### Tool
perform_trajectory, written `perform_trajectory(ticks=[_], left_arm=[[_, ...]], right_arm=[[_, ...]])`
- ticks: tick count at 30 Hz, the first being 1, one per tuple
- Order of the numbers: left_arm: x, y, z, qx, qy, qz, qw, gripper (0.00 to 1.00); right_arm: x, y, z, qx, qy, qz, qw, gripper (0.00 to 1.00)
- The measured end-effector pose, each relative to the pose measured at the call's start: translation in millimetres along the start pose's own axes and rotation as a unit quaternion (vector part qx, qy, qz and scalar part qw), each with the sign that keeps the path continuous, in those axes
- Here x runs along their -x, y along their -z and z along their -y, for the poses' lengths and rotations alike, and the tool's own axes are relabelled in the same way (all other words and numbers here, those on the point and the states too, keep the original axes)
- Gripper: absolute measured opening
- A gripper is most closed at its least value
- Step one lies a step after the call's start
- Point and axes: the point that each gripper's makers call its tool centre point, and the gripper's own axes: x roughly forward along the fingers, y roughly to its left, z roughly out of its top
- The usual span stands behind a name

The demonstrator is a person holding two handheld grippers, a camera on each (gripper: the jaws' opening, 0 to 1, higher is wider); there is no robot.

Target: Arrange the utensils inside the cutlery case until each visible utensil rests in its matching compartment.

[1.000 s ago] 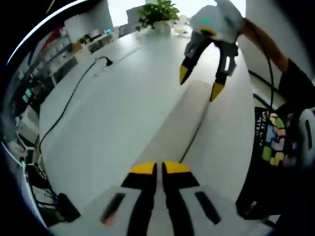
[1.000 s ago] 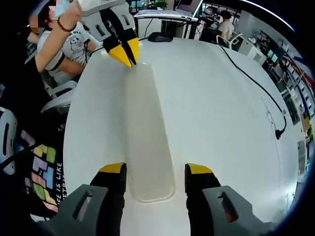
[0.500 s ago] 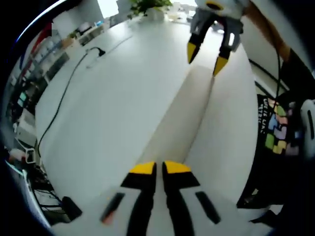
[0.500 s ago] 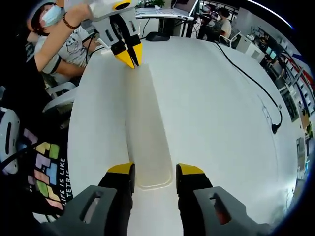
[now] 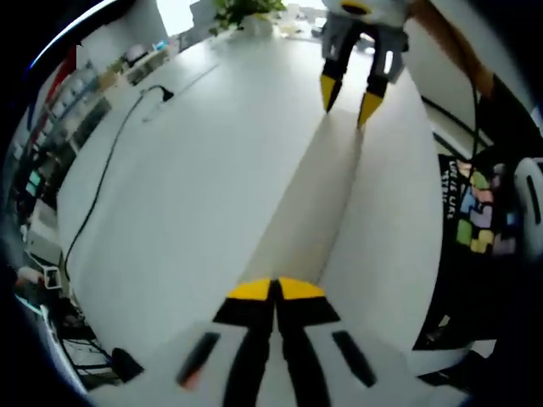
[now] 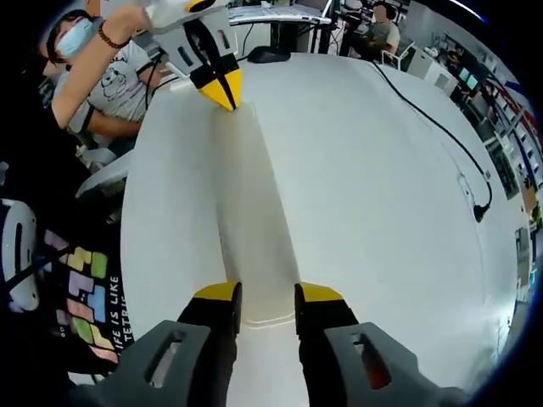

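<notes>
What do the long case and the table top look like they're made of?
The long case looks like translucent, frosted plastic: milky, with the table's white showing through and a soft moulded rim. The table seems a smooth white laminate with a faint sheen, though that's uncertain.

Near end of the cutlery case (image 6: pixel 246 246) behind the right gripper (image 6: pixel 265 292) jaws

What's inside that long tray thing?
The long translucent tray looks empty inside; no utensils can be seen. The left hand-held gripper and the right hand-held gripper each cover one end.
</notes>
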Motion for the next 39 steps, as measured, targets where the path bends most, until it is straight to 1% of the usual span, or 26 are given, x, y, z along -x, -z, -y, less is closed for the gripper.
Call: perform_trajectory(ticks=[6, 10, 13, 17, 21, 25, 30, 31, 32, 33, 34, 35, 36, 37, 38, 39], left_arm=[[0.1, -0.4, 0.0, -0.004, -0.006, -0.004, 1.0000, 0.01], [0.7, 0.3, -0.1, -0.003, -0.005, 0.003, 1.0000, 0.00], [1.1, 0.4, 0.0, -0.004, -0.002, 0.011, 0.9999, 0.00], [0.8, 0.0, 0.2, -0.005, -0.003, 0.008, 0.9999, 0.00], [0.8, 0.3, -0.7, -0.006, -0.003, 0.003, 1.0000, 0.00], [1.1, 0.6, -0.6, 0.000, -0.002, 0.010, 1.0000, 0.00], [1.0, 0.7, -0.1, 0.001, -0.003, 0.010, 0.9999, 0.00], [1.1, 0.7, 0.0, 0.001, -0.005, 0.009, 0.9999, 0.00], [1.2, 1.0, -0.5, 0.001, -0.006, 0.009, 0.9999, 0.00], [1.4, 1.0, -0.8, 0.002, -0.007, 0.008, 0.9999, 0.00], [1.1, 0.7, -0.2, 0.004, -0.007, 0.009, 0.9999, 0.00], [1.3, 0.9, -0.2, 0.003, -0.007, 0.011, 0.9999, 0.00], [1.5, 1.2, -0.5, 0.004, -0.006, 0.014, 0.9999, 0.00], [1.6, 1.1, -0.7, 0.007, -0.005, 0.017, 0.9998, 0.00], [1.7, 1.1, -0.7, 0.012, -0.004, 0.021, 0.9997, 0.00], [1.6, 1.0, -0.8, 0.013, -0.003, 0.023, 0.9997, 0.00]], right_arm=[[-0.3, -0.9, -0.3, 0.006, 0.007, -0.020, 0.9998, 0.24], [-0.4, -0.9, -2.6, 0.009, 0.005, -0.030, 0.9995, 0.20], [-0.7, -1.5, -3.3, 0.015, 0.005, -0.038, 0.9992, 0.20], [-1.6, -2.5, -5.6, 0.016, 0.005, -0.053, 0.9985, 0.17], [-1.3, -1.7, -6.6, 0.022, 0.005, -0.057, 0.9981, 0.16], [-1.4, -1.7, -5.9, 0.020, -0.001, -0.058, 0.9981, 0.16], [-1.8, -2.1, -6.7, 0.024, -0.003, -0.070, 0.9972, 0.16], [-1.8, -2.1, -7.1, 0.035, -0.004, -0.067, 0.9971, 0.16], [-1.4, -1.6, -6.7, 0.028, -0.002, -0.065, 0.9975, 0.16], [-1.2, -2.0, -5.8, 0.038, 0.000, -0.059, 0.9975, 0.18], [-0.8, -3.9, -0.6, 0.059, 0.011, -0.051, 0.9969, 0.21], [0.0, -2.5, -0.2, 0.051, 0.013, -0.049, 0.9974, 0.25], [0.2, -2.7, 1.2, 0.051, 0.010, -0.045, 0.9977, 0.25], [-0.7, -4.3, 0.3, 0.051, 0.001, -0.033, 0.9981, 0.26], [-1.4, -6.5, -0.7, 0.046, -0.005, -0.020, 0.9987, 0.27], [-2.2, -9.5, -4.9, 0.040, -0.020, -0.005, 0.9990, 0.31]])
